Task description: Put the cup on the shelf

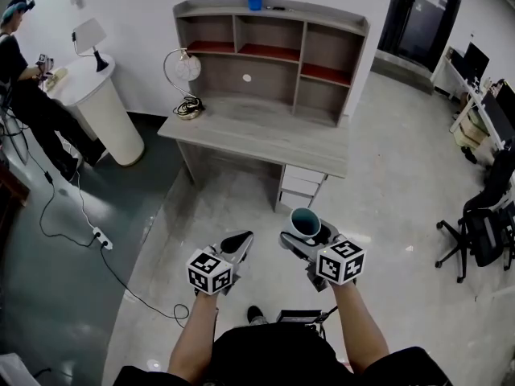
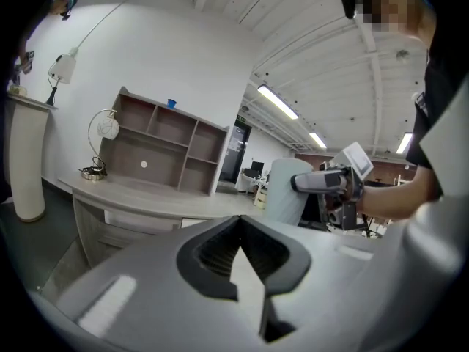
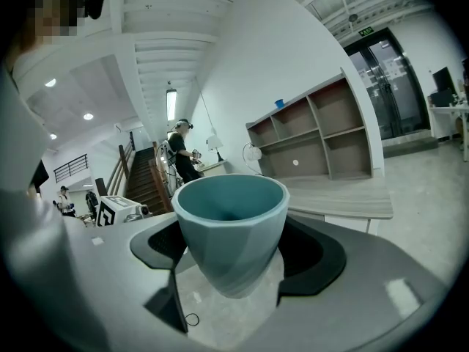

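Observation:
A teal cup [image 1: 306,222] hangs upright above the floor with my right gripper [image 1: 306,232] shut on it. In the right gripper view the cup [image 3: 231,229] sits between the two dark pads, which touch its sides. My left gripper [image 1: 239,243] is held beside it, jaws together and nothing in them [image 2: 238,229]. From the left gripper view the cup [image 2: 286,189] shows pale at the right. The wooden shelf [image 1: 322,16] stands on a desk [image 1: 257,135] some way ahead of both grippers, its compartments bare [image 3: 322,134].
A small blue cup [image 1: 255,2] stands on the shelf's top. A round lamp [image 1: 185,71] sits at the desk's left end, with drawers [image 1: 302,185] underneath. A person [image 1: 24,87] stands by a white round table [image 1: 100,111]. A cable and power strip [image 1: 100,238] lie left; office chairs [image 1: 483,232] stand right.

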Action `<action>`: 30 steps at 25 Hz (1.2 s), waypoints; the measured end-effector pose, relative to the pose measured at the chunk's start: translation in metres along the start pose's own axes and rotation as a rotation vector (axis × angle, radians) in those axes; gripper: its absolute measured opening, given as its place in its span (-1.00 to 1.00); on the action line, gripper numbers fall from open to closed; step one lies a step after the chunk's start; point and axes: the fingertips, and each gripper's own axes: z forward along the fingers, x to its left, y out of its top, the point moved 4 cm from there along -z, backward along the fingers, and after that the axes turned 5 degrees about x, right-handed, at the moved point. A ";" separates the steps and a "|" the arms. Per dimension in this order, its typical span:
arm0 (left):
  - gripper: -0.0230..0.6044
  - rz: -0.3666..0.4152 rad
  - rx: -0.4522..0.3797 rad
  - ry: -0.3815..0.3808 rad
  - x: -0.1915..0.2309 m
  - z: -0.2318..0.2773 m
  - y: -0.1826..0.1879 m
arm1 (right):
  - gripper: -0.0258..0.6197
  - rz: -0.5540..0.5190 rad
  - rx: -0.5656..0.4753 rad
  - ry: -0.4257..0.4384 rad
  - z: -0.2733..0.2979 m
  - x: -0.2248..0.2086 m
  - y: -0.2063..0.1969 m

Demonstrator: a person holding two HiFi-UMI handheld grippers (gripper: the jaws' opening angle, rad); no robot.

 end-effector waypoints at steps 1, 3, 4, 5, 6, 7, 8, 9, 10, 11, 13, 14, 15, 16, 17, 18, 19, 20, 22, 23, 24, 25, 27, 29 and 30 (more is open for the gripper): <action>-0.93 -0.002 -0.002 -0.001 0.006 -0.002 0.001 | 0.28 0.002 -0.001 -0.006 0.004 0.001 0.001; -0.93 -0.014 -0.006 0.003 0.016 -0.005 0.000 | 0.28 0.003 -0.001 -0.015 0.010 0.004 0.002; -0.93 -0.023 -0.010 0.007 0.022 -0.006 -0.001 | 0.28 0.001 0.001 -0.019 0.013 0.005 0.002; -0.93 -0.034 -0.013 0.011 0.026 -0.006 -0.002 | 0.28 -0.004 0.005 -0.021 0.016 0.006 0.002; -0.93 -0.042 -0.015 0.013 0.029 -0.006 -0.004 | 0.28 -0.010 0.010 -0.024 0.018 0.006 0.002; -0.93 -0.048 -0.016 0.012 0.031 -0.005 -0.005 | 0.28 -0.013 0.014 -0.028 0.020 0.005 0.002; -0.93 -0.051 -0.015 0.008 0.032 -0.004 -0.005 | 0.28 -0.013 0.016 -0.032 0.021 0.004 0.002; -0.93 -0.053 -0.014 0.006 0.033 -0.004 -0.006 | 0.28 -0.010 0.016 -0.035 0.023 0.002 0.003; -0.93 -0.055 -0.012 0.005 0.035 -0.003 -0.006 | 0.28 -0.006 0.016 -0.037 0.026 0.001 0.003; -0.93 -0.058 -0.010 0.006 0.038 -0.003 -0.007 | 0.28 -0.004 0.016 -0.037 0.029 0.000 0.004; -0.93 -0.062 -0.007 0.013 0.045 -0.001 -0.008 | 0.28 -0.005 0.018 -0.030 0.037 -0.003 0.005; -0.93 -0.061 -0.006 0.016 0.048 0.001 -0.008 | 0.28 -0.007 0.021 -0.025 0.041 -0.005 0.005; -0.93 -0.060 -0.004 0.019 0.052 0.003 -0.007 | 0.28 -0.008 0.025 -0.018 0.046 -0.007 0.006; -0.93 -0.057 -0.001 0.022 0.056 0.005 -0.006 | 0.28 -0.011 0.027 -0.012 0.051 -0.009 0.008; -0.93 -0.055 0.001 0.025 0.060 0.007 -0.004 | 0.28 -0.013 0.029 -0.005 0.056 -0.011 0.010; -0.93 -0.053 0.002 0.029 0.065 0.010 -0.001 | 0.28 -0.015 0.028 0.001 0.062 -0.014 0.013; -0.93 -0.050 0.002 0.031 0.069 0.014 0.002 | 0.28 -0.017 0.026 0.006 0.067 -0.018 0.017; -0.93 -0.047 0.002 0.033 0.075 0.018 0.006 | 0.28 -0.018 0.024 0.009 0.072 -0.022 0.021; -0.93 -0.044 0.003 0.040 0.086 0.027 0.014 | 0.28 -0.016 0.020 0.015 0.083 -0.031 0.031; -0.93 -0.045 0.003 0.043 0.092 0.032 0.019 | 0.28 -0.015 0.019 0.018 0.088 -0.037 0.036; -0.93 -0.045 0.002 0.044 0.097 0.037 0.024 | 0.28 -0.014 0.020 0.021 0.092 -0.042 0.040; -0.93 -0.042 0.002 0.043 0.102 0.044 0.029 | 0.28 -0.013 0.021 0.024 0.097 -0.049 0.045; -0.93 -0.030 0.007 0.039 0.111 0.058 0.039 | 0.28 -0.009 0.023 0.028 0.107 -0.064 0.054; -0.93 -0.020 0.013 0.040 0.121 0.073 0.049 | 0.28 -0.003 0.020 0.034 0.118 -0.079 0.065; -0.93 -0.018 0.015 0.043 0.127 0.080 0.054 | 0.28 -0.001 0.019 0.039 0.124 -0.087 0.071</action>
